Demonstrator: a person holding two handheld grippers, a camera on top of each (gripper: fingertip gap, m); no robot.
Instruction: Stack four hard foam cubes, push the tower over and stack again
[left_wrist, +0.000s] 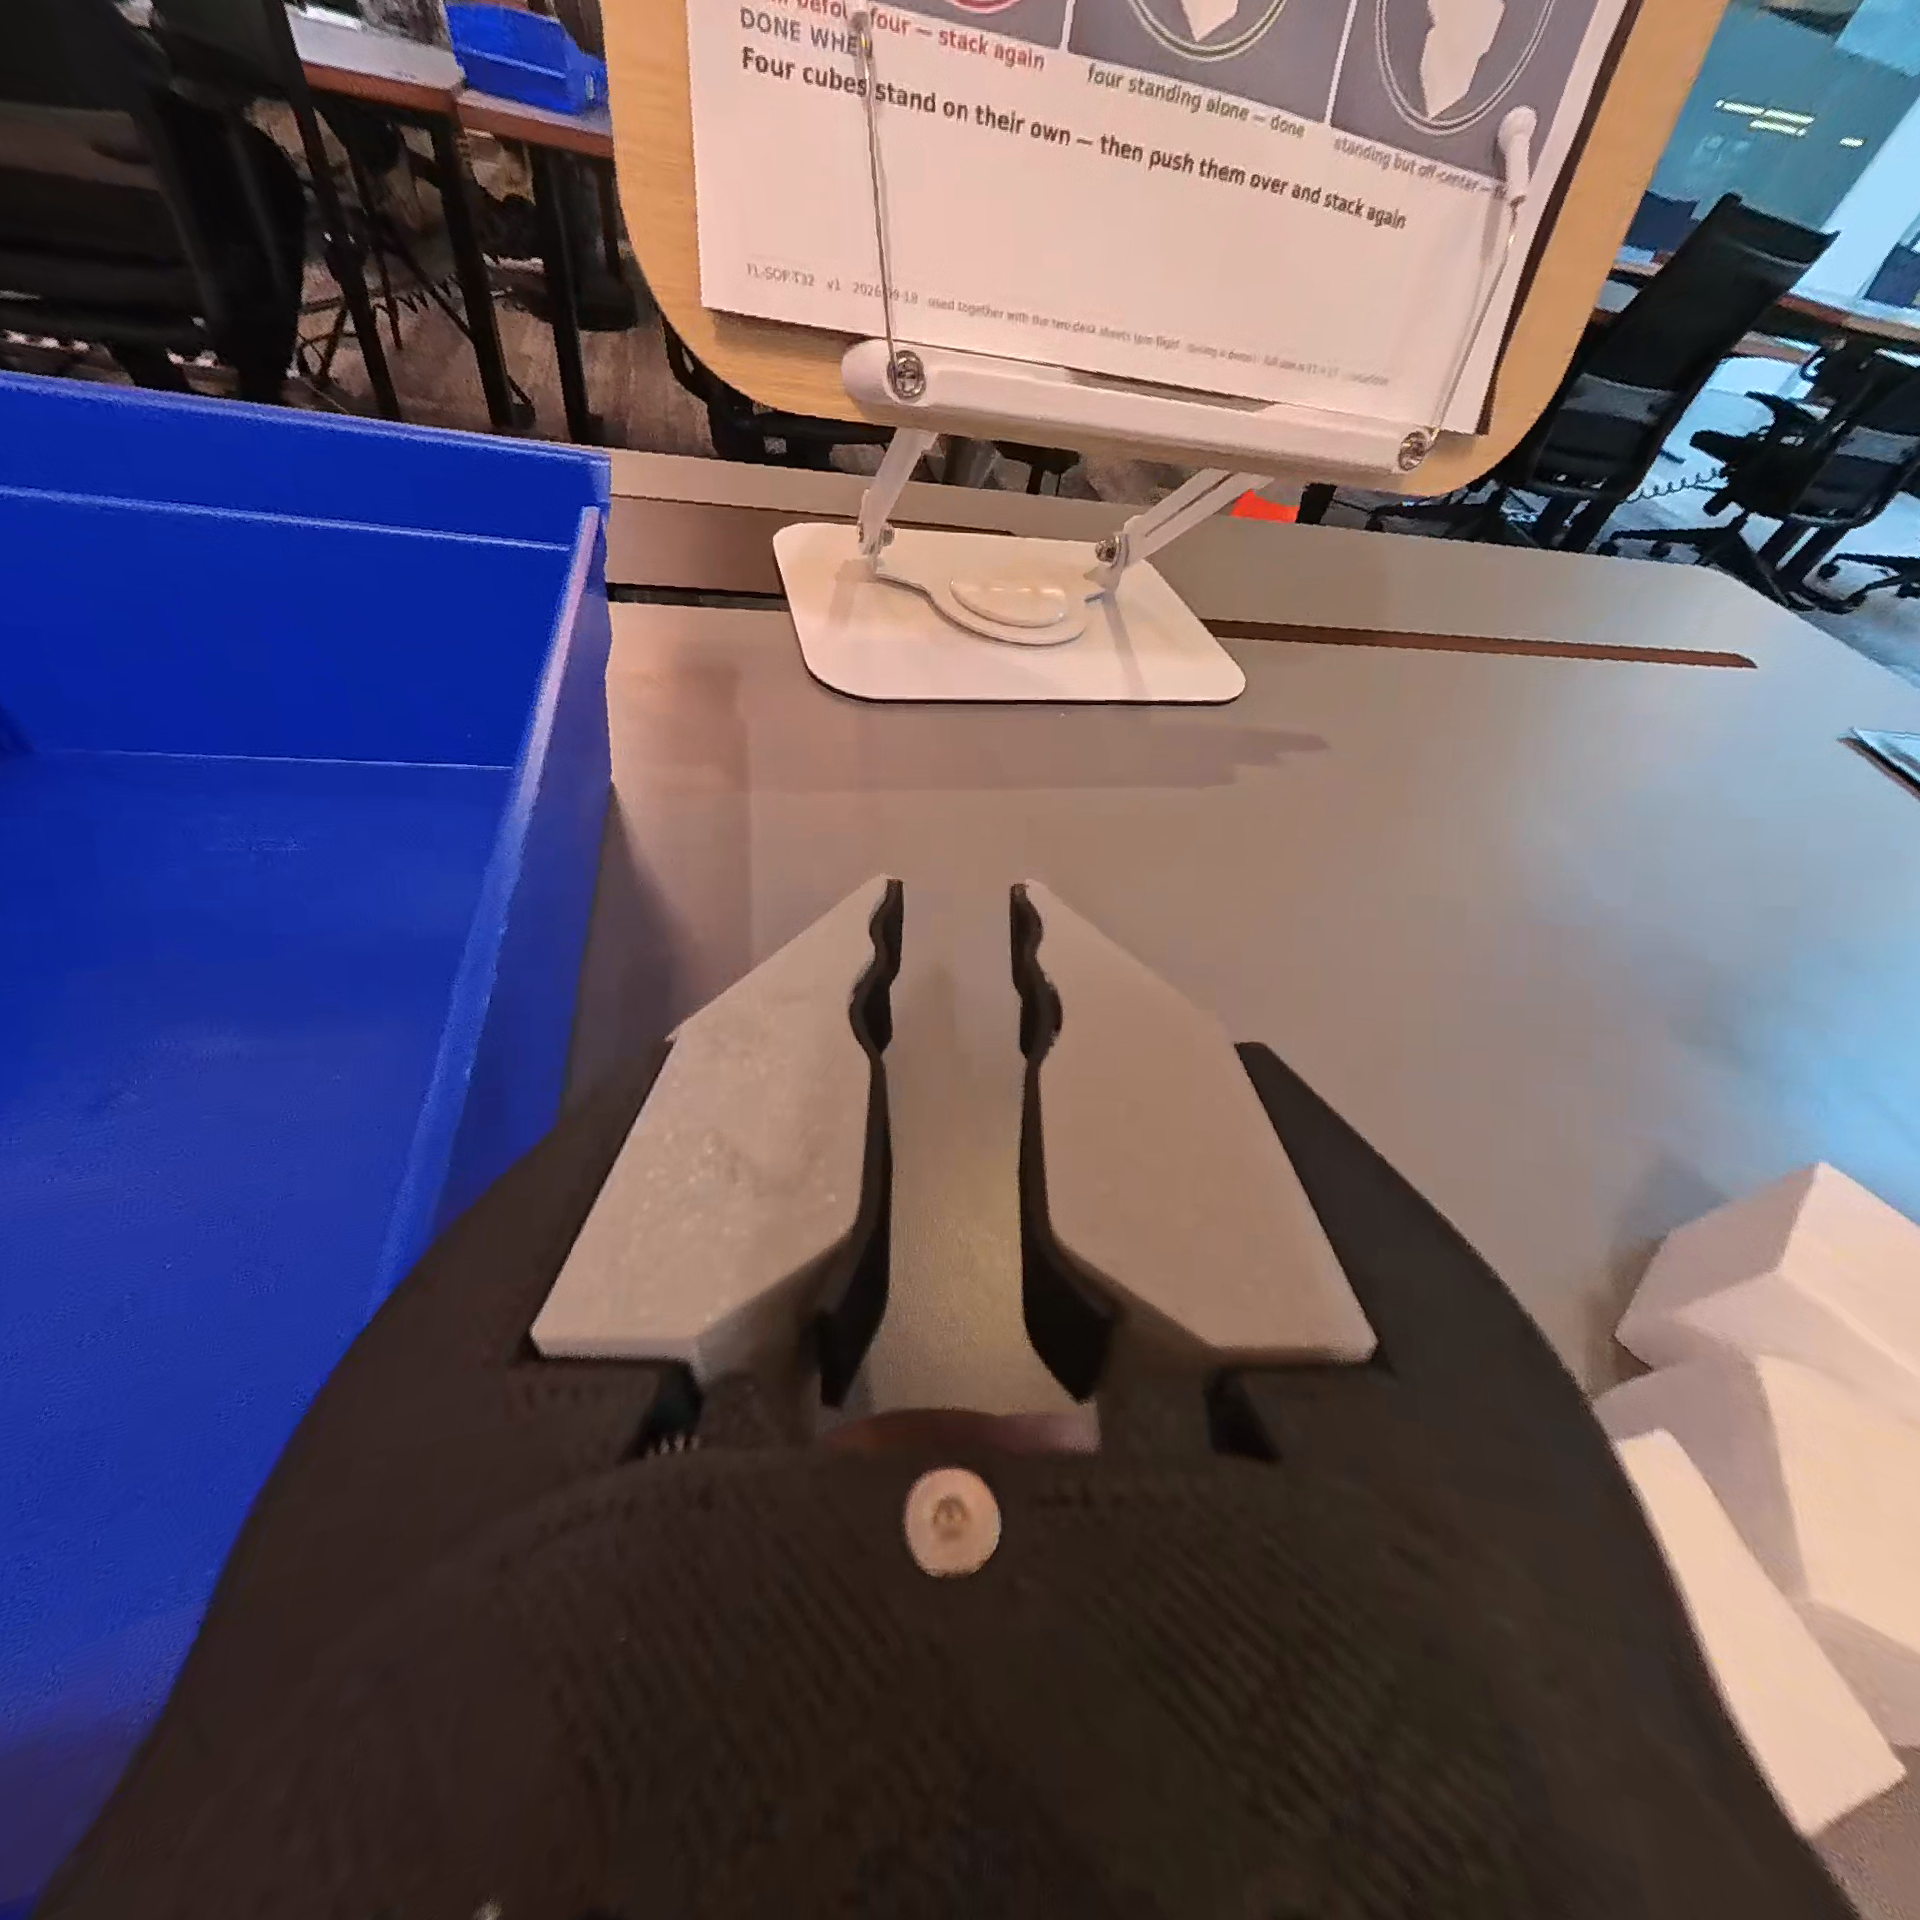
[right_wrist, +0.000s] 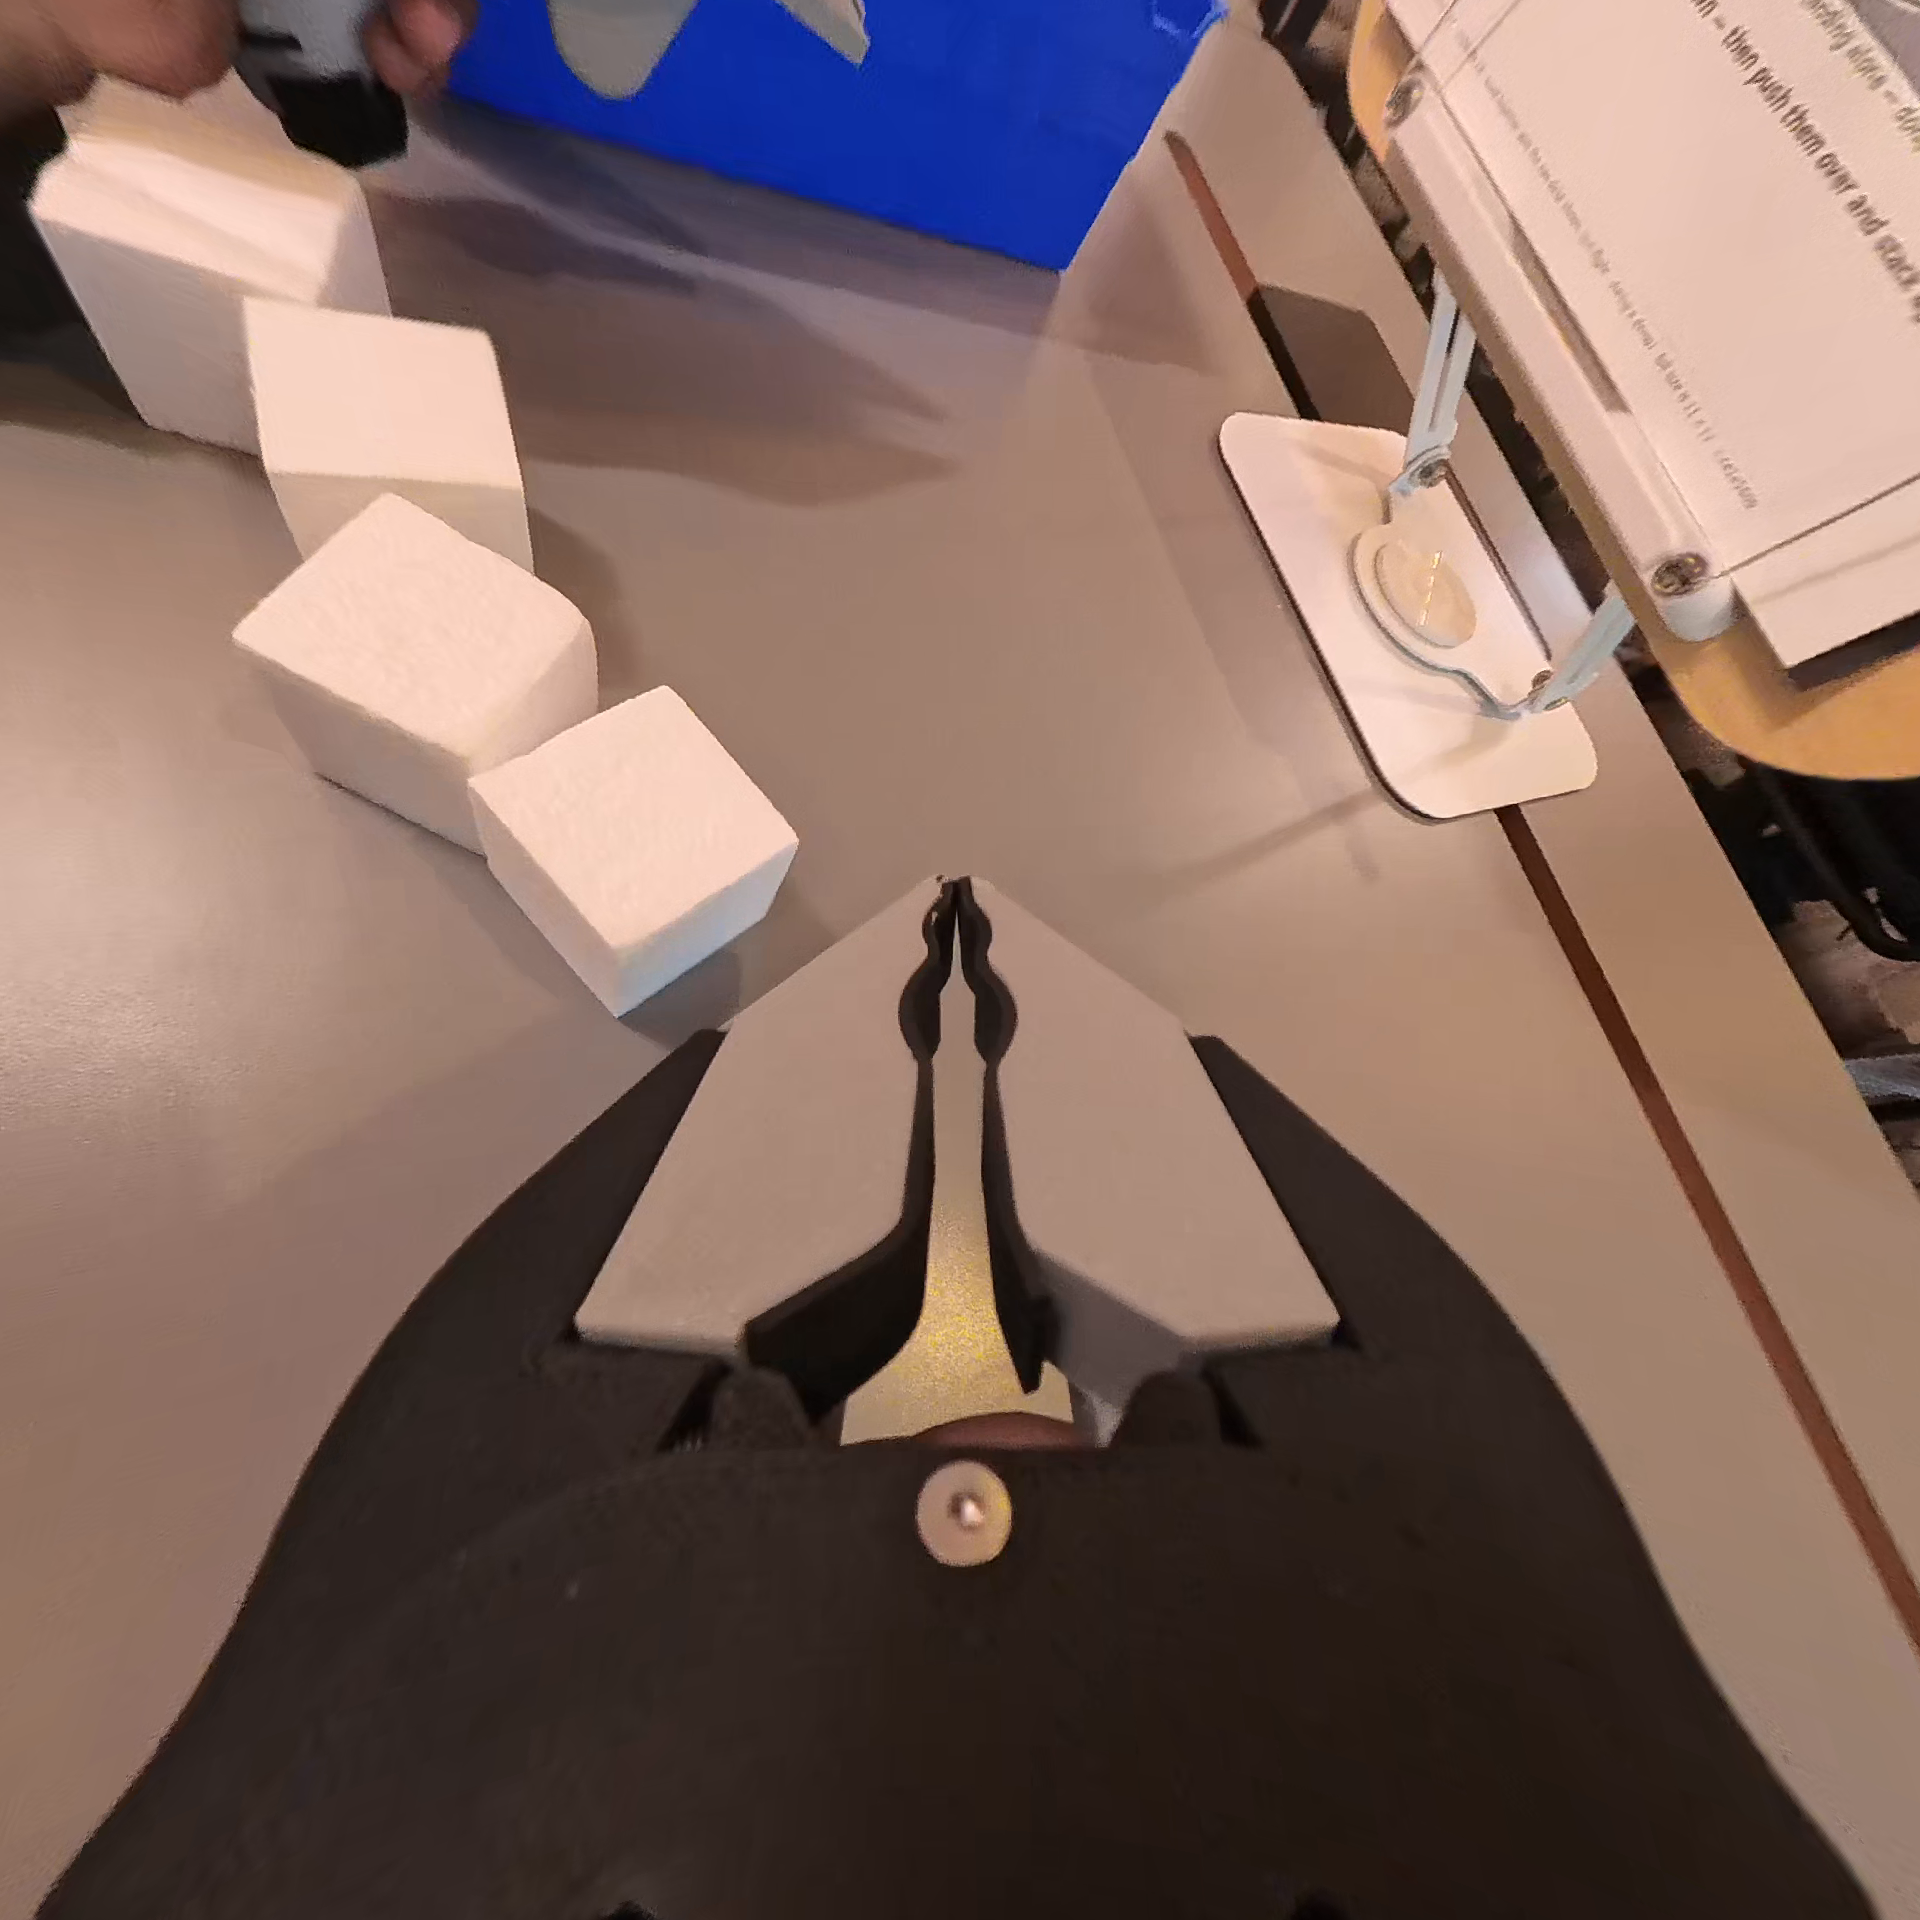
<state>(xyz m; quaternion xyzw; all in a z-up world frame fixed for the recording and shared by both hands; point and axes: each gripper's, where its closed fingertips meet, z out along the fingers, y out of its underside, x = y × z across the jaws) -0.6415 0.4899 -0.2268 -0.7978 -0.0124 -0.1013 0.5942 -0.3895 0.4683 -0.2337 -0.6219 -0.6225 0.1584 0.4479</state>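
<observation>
In the right wrist view the right tongs (right_wrist: 954, 883) hover low over the grey bench (right_wrist: 987, 644) with their tips pressed together, holding nothing. The nearest foam cube (right_wrist: 634, 831) lies just ahead and to the left of those tips, close but apart from them, turned corner-on to the tongs. From it the other three run in a crooked row away to the far left: the second cube (right_wrist: 416, 665) touches the nearest, the third cube (right_wrist: 384, 426) stands behind that, and the farthest cube (right_wrist: 197, 270) sits under the left tongs (right_wrist: 717, 31).

None is stacked, so the tower is yet to be built. The right tongs are nearer the near end of the row, the left tongs nearer the far end.

In the left wrist view the left tongs (left_wrist: 956, 894) stand parted and empty, pointing at the white document stand (left_wrist: 1018, 634), with the blue bin (left_wrist: 312, 831) to their left.
</observation>
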